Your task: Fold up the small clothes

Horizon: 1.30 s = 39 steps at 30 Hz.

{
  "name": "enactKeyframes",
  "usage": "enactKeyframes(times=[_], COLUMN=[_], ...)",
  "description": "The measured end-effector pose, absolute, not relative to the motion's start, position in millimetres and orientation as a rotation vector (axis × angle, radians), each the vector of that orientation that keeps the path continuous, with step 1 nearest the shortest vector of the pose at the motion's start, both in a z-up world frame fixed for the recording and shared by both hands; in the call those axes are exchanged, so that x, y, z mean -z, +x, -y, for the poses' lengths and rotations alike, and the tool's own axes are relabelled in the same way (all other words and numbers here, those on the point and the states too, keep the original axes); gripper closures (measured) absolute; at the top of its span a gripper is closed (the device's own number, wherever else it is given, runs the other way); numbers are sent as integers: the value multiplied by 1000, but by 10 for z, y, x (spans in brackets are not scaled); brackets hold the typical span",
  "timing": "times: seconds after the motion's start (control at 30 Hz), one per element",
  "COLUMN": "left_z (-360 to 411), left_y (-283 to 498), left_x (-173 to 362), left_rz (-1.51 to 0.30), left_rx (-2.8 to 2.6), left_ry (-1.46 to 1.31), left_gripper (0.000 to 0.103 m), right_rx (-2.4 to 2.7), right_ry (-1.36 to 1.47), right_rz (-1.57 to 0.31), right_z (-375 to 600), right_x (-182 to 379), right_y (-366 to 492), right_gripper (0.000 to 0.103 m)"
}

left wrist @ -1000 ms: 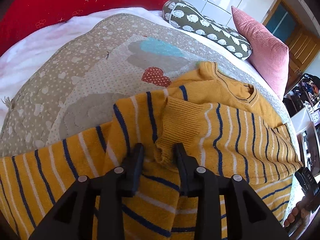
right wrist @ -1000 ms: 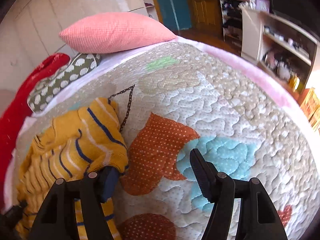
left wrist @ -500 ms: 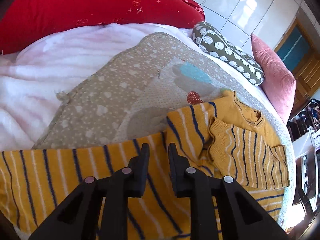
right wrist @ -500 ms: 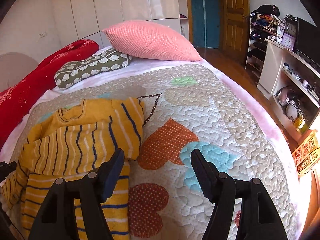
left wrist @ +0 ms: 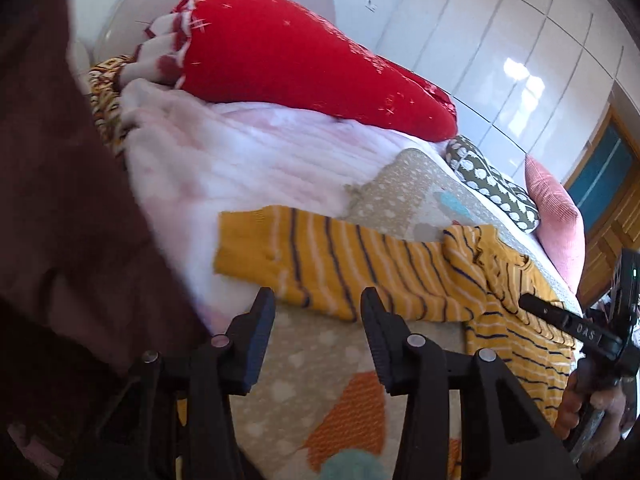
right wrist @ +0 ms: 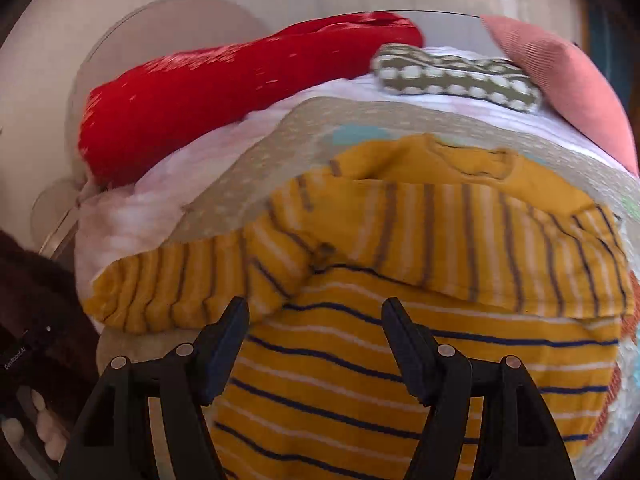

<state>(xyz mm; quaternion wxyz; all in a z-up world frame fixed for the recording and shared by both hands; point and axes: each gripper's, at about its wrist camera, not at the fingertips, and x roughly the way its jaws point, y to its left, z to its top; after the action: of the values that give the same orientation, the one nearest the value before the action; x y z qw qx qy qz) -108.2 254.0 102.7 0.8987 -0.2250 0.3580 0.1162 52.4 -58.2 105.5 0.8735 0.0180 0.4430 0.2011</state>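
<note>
A small yellow sweater with navy and white stripes [left wrist: 500, 280] lies on the patterned quilt [left wrist: 320, 360]. Its one sleeve [left wrist: 312, 260] stretches out flat to the left; the other sleeve is folded across the chest [right wrist: 480, 248]. My left gripper [left wrist: 318, 312] is open and empty, just short of the outstretched sleeve's lower edge. My right gripper [right wrist: 316, 320] is open and empty above the sweater's body [right wrist: 360, 392], near the armpit. The right gripper also shows at the right edge of the left wrist view [left wrist: 560, 316].
A red bolster [left wrist: 300, 60], a fluffy pink blanket [left wrist: 240, 160], a green spotted pillow [left wrist: 492, 180] and a pink cushion [left wrist: 556, 216] lie along the far side of the bed. A dark brown sleeve [left wrist: 60, 240] fills the left of the left wrist view.
My left gripper has let go of the sleeve, opened and pulled back left to the sleeve's cuff end. My right gripper has swung round over the sweater's body, still open.
</note>
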Motion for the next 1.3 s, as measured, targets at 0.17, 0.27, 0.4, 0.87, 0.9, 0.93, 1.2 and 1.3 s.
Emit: enactKeyframes(times=[0.17,0.27,0.4,0.87,0.9,0.93,1.2,1.3], left_z=[-2783,-2848,-2839,-2723,-2656,-2593,-1959,-1780], left_y=[-1595,-1702,-1713,-1223,-1137,-1064,-214,166], left_x=[-775,-621,-536,-834,-886,-921,-918,-868], left_rz=[-779,-821,-838,-755,-734,-719,-754,-804], left_rx=[-333,-327,-330,-37,1,25,145,184], left_ry=[-471,-517,-514,-627,-630,-626,-622,-645], left_gripper=[59,59,59,54,54,53,52,49], right_rx=[-745,-876,-946,-817,-807,-794,-630,-580], right_ry=[-138,-210,-373,-245,-214,-193,-234,-220], right_rz=[-969,-1003,-1032,-711,-689,-669,-581,-575], right_z=[-855,-1582,-2352,-2179,-2102,-2051,-1542,-1257], right_x=[-998,-862,-558,-2295,-2496,-2665,-3296,-3403], right_y=[511,450,268,711,762,792,1004,1060], right_gripper=[31,31,30,94,94,94,94,94])
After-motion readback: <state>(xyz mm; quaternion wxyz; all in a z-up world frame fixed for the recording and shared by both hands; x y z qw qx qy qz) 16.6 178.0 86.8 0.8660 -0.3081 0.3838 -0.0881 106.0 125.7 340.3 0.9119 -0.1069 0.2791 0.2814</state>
